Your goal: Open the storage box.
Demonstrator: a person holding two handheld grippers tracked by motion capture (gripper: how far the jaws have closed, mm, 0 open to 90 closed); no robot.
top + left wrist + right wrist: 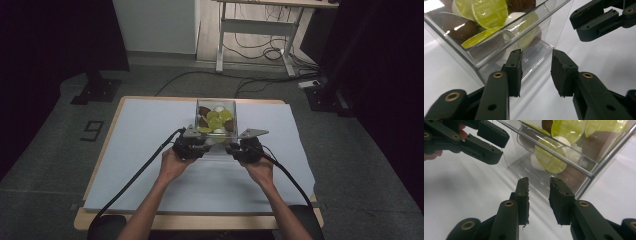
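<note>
Clear plastic box point(216, 106) of coffee capsules point(489, 12) stands just beyond both grippers. Left gripper point(536, 68): jaws narrowly apart, straddling the box's near lower edge, pads not pressing. Right gripper point(539, 192): same condition at the opposite near corner, nothing gripped.
</note>
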